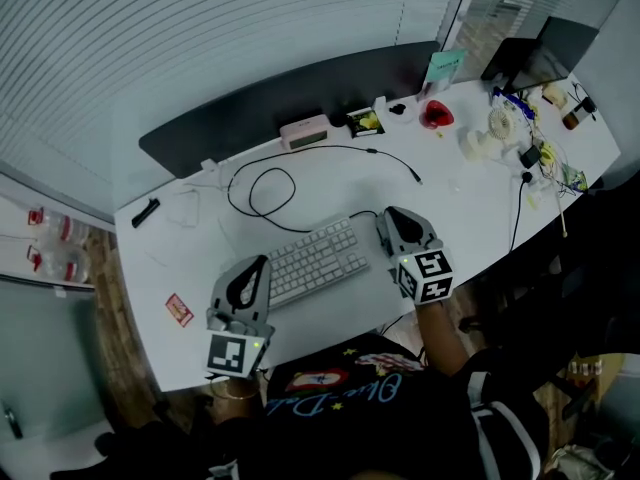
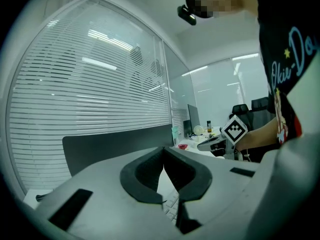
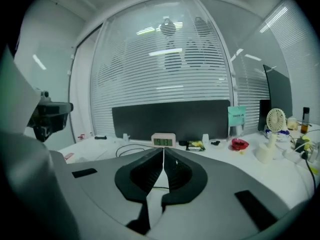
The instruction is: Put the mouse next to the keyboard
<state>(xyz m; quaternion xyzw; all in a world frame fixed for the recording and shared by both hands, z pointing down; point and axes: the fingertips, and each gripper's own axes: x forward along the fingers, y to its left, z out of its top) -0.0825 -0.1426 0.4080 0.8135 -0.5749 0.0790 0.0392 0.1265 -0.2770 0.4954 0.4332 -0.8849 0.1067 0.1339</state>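
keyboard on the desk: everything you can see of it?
The keyboard is compact, white or pale grey, plastic by its look, with rows of light keys. It lies flat on the white desk, skewed, right end farther from the person. The left claw is at its left end, the right claw at its right end; whether either touches it can't be told.

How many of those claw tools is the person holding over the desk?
2. The left claw is at the left end of the keyboard, and the right claw is at its right end. Both are shut and empty. No others appear hidden.
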